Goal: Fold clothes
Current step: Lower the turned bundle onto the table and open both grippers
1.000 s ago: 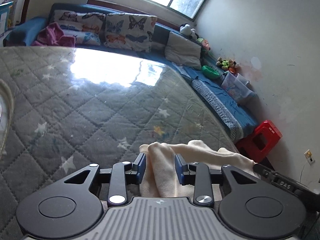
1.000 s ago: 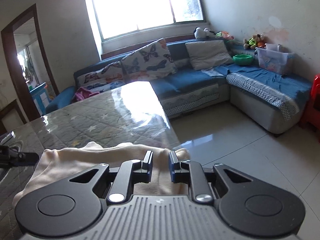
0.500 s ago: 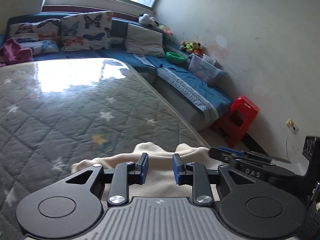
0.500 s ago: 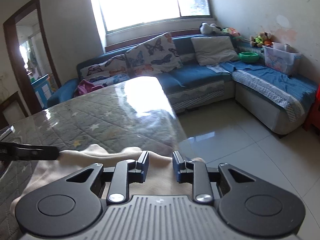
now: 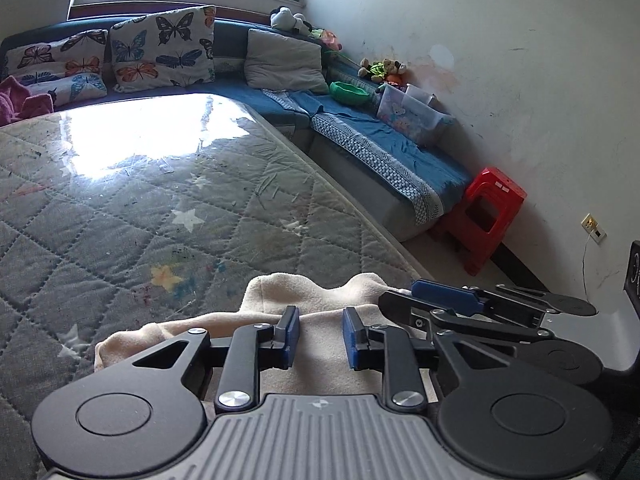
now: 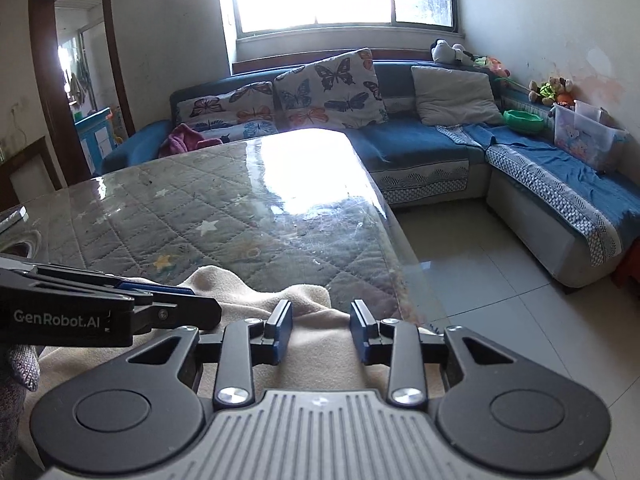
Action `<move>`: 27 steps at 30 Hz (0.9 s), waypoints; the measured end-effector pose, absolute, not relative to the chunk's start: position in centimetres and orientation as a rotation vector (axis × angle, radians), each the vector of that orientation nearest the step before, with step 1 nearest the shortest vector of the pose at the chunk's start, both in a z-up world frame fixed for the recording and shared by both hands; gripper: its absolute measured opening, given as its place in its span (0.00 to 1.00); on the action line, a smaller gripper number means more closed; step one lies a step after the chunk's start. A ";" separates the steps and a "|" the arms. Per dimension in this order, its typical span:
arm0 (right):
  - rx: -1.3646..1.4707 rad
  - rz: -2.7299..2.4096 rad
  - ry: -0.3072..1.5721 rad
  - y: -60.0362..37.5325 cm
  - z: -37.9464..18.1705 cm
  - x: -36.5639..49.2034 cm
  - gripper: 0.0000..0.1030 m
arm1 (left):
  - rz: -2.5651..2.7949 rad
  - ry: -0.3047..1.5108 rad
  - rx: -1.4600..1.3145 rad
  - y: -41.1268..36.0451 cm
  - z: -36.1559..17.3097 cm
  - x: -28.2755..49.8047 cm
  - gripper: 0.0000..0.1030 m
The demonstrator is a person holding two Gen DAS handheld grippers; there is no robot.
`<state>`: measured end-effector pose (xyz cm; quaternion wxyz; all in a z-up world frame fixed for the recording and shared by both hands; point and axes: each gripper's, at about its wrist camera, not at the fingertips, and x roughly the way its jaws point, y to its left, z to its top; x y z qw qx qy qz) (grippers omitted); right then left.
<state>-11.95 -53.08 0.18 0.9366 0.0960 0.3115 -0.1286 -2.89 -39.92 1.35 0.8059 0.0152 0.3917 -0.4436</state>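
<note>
A cream cloth (image 5: pixel 316 300) lies bunched at the near right corner of the quilted, star-patterned table (image 5: pixel 160 208). My left gripper (image 5: pixel 320 338) has its blue pads narrowly set with a ridge of the cloth filling the gap, so it is shut on it. In the right wrist view the same cloth (image 6: pixel 304 304) lies under my right gripper (image 6: pixel 320 332), whose jaws are opening; the cloth sits between them but the pads stand off it. The two grippers are side by side: the right gripper (image 5: pixel 404 300) shows at the right, the left gripper (image 6: pixel 192 300) at the left.
The table's right edge (image 6: pixel 396 248) drops to a tiled floor (image 6: pixel 480 280). A blue corner sofa (image 6: pixel 420 144) with butterfly cushions runs behind and to the right. A red plastic stool (image 5: pixel 488 208) stands by the wall. A knitted sleeve (image 6: pixel 20 364) shows at the lower left.
Both grippers have carried the cloth across the table toward its right edge and drawn close together. The right jaws have widened off the cloth; the left jaws have narrowed.
</note>
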 end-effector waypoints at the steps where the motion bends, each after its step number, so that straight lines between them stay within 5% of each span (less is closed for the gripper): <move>1: 0.198 -0.264 0.631 -53.0 0.3 -12.1 0.34 | -0.948 0.837 0.034 -39.9 1.4 -3.0 0.24; 27: 0.178 -0.376 0.574 -50.6 0.7 -25.1 0.38 | -0.935 0.736 0.046 -32.0 3.1 -10.4 0.27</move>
